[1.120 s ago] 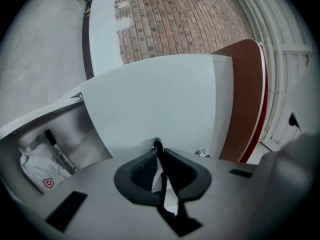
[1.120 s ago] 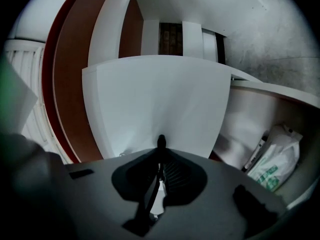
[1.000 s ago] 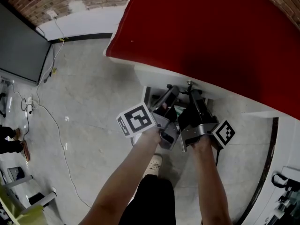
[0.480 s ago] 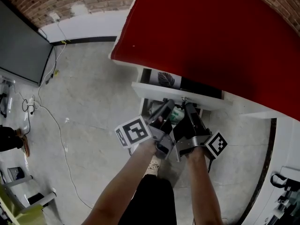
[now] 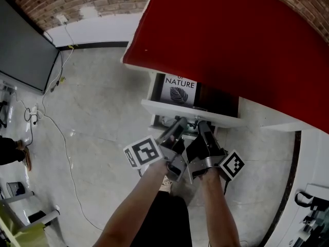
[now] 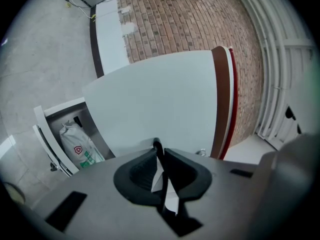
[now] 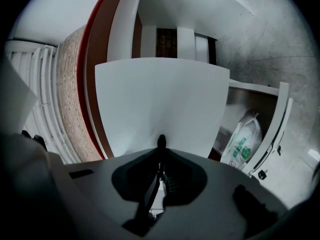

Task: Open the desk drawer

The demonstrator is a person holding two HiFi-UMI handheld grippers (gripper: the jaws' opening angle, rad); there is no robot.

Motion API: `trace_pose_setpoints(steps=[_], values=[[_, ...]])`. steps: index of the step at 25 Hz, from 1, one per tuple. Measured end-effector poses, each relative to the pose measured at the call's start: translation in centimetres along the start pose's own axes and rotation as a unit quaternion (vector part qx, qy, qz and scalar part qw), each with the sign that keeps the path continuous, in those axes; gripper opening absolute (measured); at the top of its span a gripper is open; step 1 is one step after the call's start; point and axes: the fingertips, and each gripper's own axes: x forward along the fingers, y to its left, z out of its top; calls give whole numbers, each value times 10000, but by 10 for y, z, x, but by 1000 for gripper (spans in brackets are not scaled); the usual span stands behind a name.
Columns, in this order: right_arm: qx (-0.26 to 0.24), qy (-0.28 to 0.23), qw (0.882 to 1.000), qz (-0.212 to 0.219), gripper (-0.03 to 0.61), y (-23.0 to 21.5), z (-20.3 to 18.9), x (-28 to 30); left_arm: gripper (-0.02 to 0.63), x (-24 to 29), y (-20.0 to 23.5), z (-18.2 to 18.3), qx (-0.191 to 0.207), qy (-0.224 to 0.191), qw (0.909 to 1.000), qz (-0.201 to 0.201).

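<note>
The broad red tabletop overhangs a white desk drawer, partly slid out toward the person, with a black-and-white book showing inside. Its front panel runs crosswise, straight ahead of both grippers and equally near. The left gripper and right gripper sit side by side, each with its jaws pinched almost together on that panel's thin edge.

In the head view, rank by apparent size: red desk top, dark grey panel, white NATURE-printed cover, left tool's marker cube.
1. red desk top
2. dark grey panel
3. white NATURE-printed cover and left tool's marker cube look alike.
</note>
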Motion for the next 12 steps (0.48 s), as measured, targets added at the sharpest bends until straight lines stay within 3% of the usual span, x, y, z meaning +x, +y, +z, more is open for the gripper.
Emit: trace_pose_setpoints(steps=[12], values=[[-41,2,10000,-58,35,-11,-11,-15,51,-14,10,-12,48,72,9999,132]])
